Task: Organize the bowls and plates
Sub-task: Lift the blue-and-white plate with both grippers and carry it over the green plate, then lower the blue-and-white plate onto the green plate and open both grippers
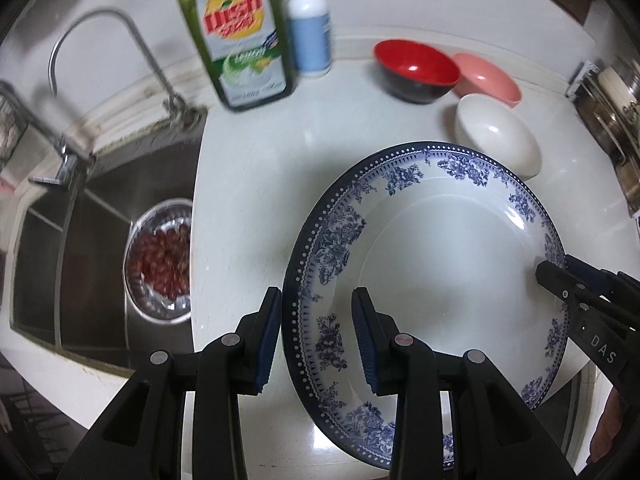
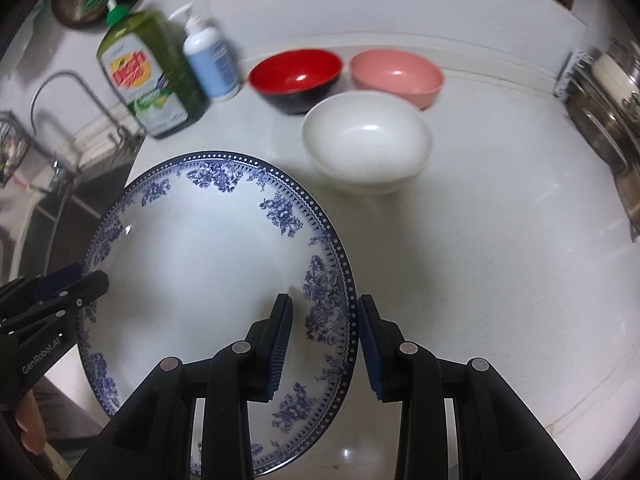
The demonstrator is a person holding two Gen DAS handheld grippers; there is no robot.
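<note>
The blue-patterned plate [image 1: 436, 252] sits near the counter's [image 2: 500, 260] front edge beside the sink [image 1: 92, 248]. Left gripper [image 1: 318, 344] and right gripper [image 2: 324, 346] straddle opposite rims, jaws spread, likely for a balanced two-sided lift. Three bowls [image 2: 368, 140] wait near the back edge.

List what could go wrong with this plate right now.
1. Both grippers, left and right, straddle opposite rims of the plate with gaps showing at the pads; lifted before they close, it may slip.
2. The white bowl sits just beyond the far rim; pushing the plate forward could knock it.
3. The sink lies to the left; a dropped plate might slide in.
</note>
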